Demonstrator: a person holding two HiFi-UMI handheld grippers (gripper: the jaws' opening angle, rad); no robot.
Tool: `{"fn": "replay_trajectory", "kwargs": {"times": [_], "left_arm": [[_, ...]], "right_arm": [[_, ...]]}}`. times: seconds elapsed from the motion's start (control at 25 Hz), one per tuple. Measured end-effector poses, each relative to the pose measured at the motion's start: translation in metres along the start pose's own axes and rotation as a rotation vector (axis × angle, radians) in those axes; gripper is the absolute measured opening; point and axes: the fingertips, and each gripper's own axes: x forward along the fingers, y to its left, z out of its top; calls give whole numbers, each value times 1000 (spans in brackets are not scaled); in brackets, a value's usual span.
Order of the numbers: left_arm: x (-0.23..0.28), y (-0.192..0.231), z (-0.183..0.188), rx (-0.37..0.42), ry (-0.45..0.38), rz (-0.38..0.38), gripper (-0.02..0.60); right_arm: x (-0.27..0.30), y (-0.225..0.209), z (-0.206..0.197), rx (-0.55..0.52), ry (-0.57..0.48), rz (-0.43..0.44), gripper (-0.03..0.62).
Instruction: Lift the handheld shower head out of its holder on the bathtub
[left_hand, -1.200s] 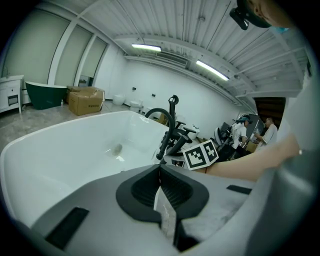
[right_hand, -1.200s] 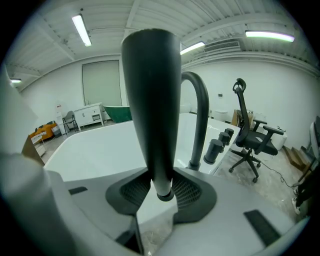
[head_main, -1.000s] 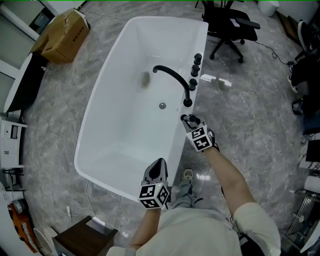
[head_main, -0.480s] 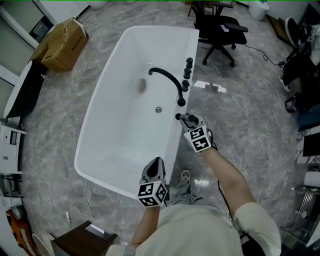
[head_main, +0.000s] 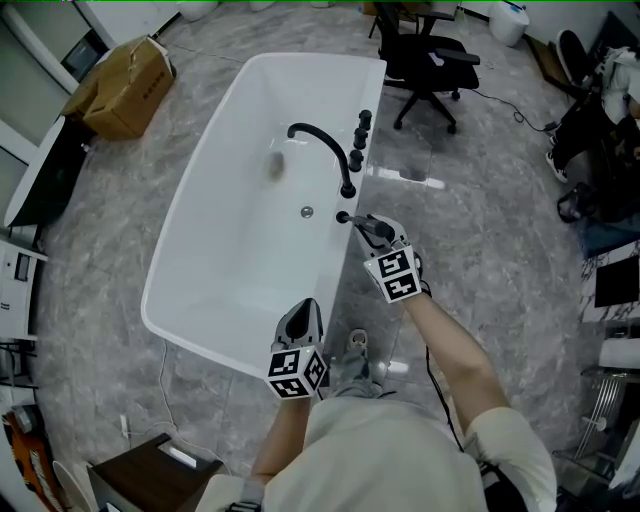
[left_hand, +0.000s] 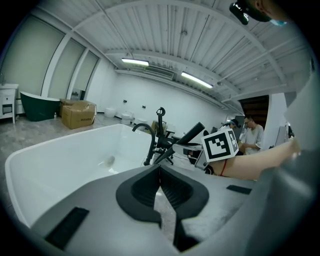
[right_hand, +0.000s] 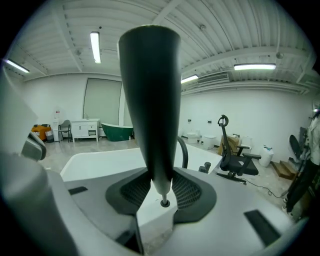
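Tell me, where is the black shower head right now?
The shower head is clamped in the right gripper, at the bathtub's right-hand rim in the head view, just below the curved black faucet.

cardboard box (head_main: 125, 86), office chair (head_main: 426, 60), marble floor (head_main: 500, 210)

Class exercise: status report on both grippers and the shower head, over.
Right gripper clamped on shower head, raised over bathtub rim. Left gripper shut, empty, held back. Black spout nearby, not blocking.
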Motion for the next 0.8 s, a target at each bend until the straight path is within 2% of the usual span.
{"fn": "replay_trajectory", "kwargs": {"times": [0.8], "left_arm": [[-88, -77, -39, 81, -18, -100, 21]], "right_arm": [[-184, 28, 20, 50, -169, -99, 144]]}}
